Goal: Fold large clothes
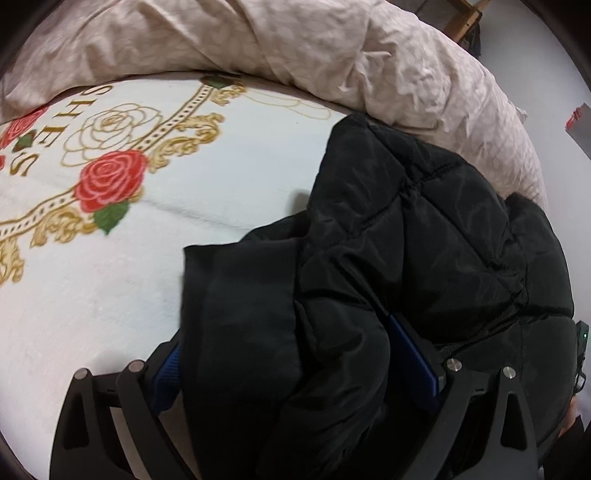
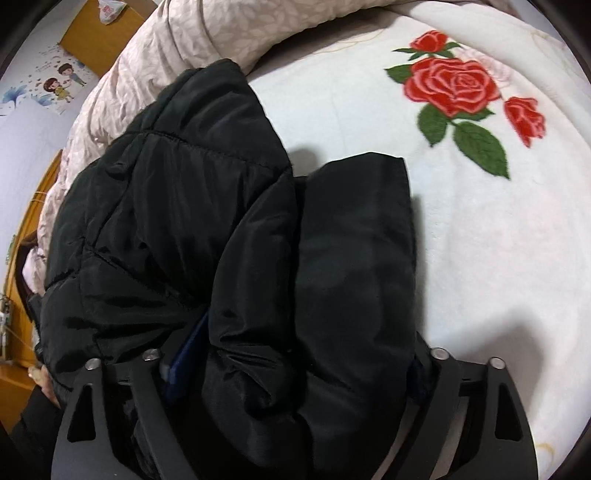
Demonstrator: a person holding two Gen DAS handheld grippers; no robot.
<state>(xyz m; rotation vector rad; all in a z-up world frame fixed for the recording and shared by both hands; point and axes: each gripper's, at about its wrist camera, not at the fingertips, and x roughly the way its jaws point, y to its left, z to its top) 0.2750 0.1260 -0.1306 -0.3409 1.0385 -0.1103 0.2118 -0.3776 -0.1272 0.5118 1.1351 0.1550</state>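
A black quilted puffer jacket (image 1: 424,229) lies bunched on a white blanket with red roses (image 1: 110,295). In the left wrist view my left gripper (image 1: 295,365) is shut on a thick fold of the jacket, which fills the gap between its blue-padded fingers (image 1: 413,354). In the right wrist view the jacket (image 2: 166,206) shows again with a sleeve (image 2: 354,240) lying forward over the blanket (image 2: 498,258). My right gripper (image 2: 295,373) is shut on the jacket's bulk; its fingers (image 2: 184,358) are mostly buried in fabric.
A pale pink quilt (image 1: 332,48) is heaped along the far side of the bed, also in the right wrist view (image 2: 221,33). A wooden headboard (image 2: 26,229) and a wall with a cartoon sticker (image 2: 59,88) stand beyond it. White blanket stretches beside the jacket.
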